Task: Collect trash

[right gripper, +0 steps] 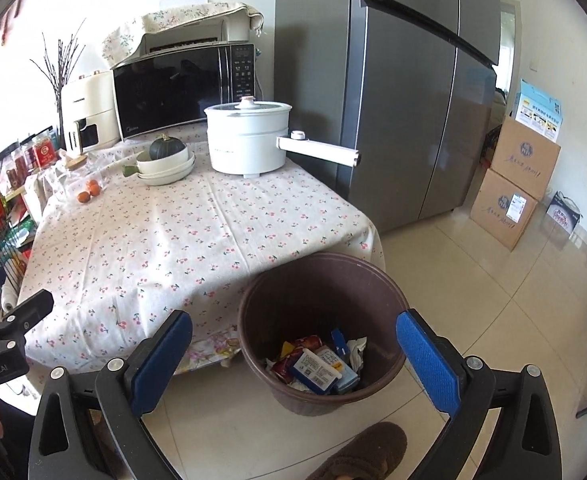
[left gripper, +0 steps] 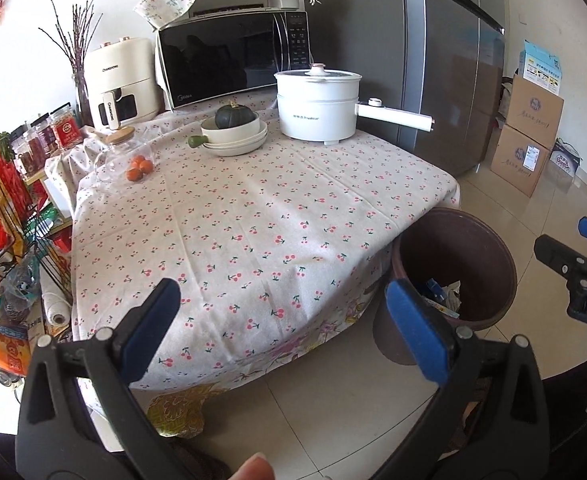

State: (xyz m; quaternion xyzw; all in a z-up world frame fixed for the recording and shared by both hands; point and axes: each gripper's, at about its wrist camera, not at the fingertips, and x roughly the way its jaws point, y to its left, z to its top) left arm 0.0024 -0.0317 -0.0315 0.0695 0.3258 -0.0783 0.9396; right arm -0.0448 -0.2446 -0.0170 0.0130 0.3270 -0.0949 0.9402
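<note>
Trash (right gripper: 317, 364) sits in the brown bin (right gripper: 389, 292) on the floor, just beside the tabletop (right gripper: 165, 240) corner: cartons, wrappers, crumpled paper piled at the bottom. Right gripper (right gripper: 293, 360) hangs above the bin, jaws spread wide, nothing between them. Left gripper (left gripper: 285, 328) is over the tabletop's near edge, jaws spread too, empty; in its view the bin is at 3 o'clock. Cherry-print cloth covers the tabletop, near half bare. Far end: white electric pot (right gripper: 249, 136) at 12 o'clock, stacked bowls (right gripper: 165, 164) holding a green squash (right gripper: 167, 146) at 11, small oranges (right gripper: 89, 192) at 10, microwave (right gripper: 181, 88) behind. Grey fridge (right gripper: 405, 100) stands past the tabletop at 1 o'clock. Slipper (right gripper: 365, 452) at 6 o'clock.
</note>
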